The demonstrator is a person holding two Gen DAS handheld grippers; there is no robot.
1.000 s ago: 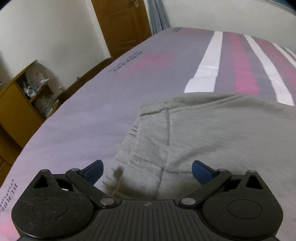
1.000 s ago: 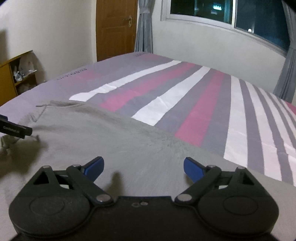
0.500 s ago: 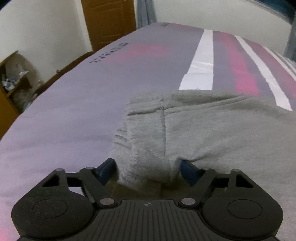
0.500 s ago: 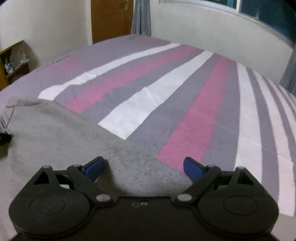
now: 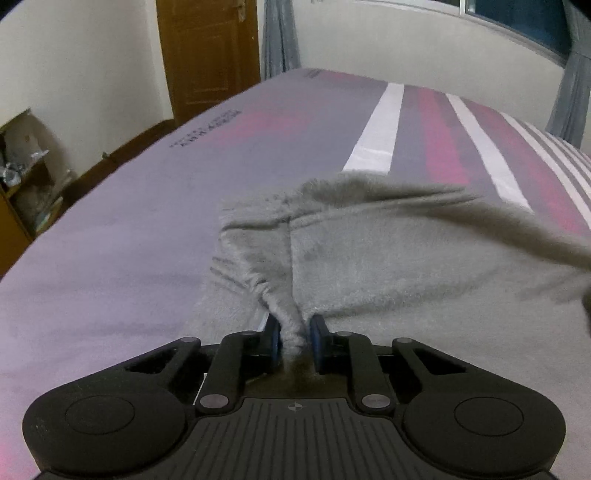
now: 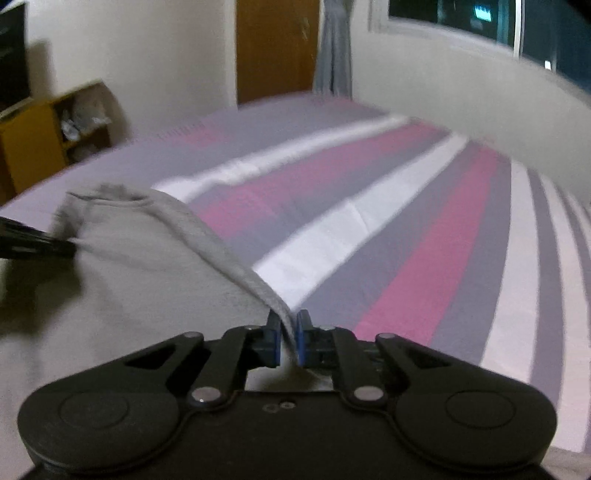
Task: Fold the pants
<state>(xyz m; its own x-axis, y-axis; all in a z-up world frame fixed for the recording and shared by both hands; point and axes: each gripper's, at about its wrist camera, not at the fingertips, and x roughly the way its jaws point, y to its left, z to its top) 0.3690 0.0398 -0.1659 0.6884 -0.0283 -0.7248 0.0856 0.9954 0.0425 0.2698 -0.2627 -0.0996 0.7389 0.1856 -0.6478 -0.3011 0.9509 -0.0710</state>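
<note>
Striped bedding in grey, pink and white covers the bed (image 5: 122, 236) under both my hands, in a room with pale walls.

My left tool (image 5: 293, 338) is clamped on a bunched pinch of the grey fleece pants (image 5: 388, 266); the blue pads (image 5: 273, 338) press in from both sides and the cloth gathers into tight wrinkles right at them. From that pinch the fabric rises and spreads away, its far edge lifted off the bedding and blurred on the right side of the left view.

My right tool (image 6: 287, 341) is closed on a thin edge of the same pants (image 6: 147, 258), the hem running up and away to the left from between its blue pads (image 6: 301, 341). Left of that edge the grey cloth lies spread over the bed (image 6: 424, 251); right of it the stripes are bare. At the far left of the right view, the tip of my left tool (image 6: 37, 243) shows dark and blurred against the cloth.

Beyond the bed stand a brown wooden door (image 5: 208, 55), a grey curtain (image 6: 332, 48) beside it, a wooden shelf unit (image 6: 55, 136) along the left wall and a dark window (image 6: 480, 22) on the right.
</note>
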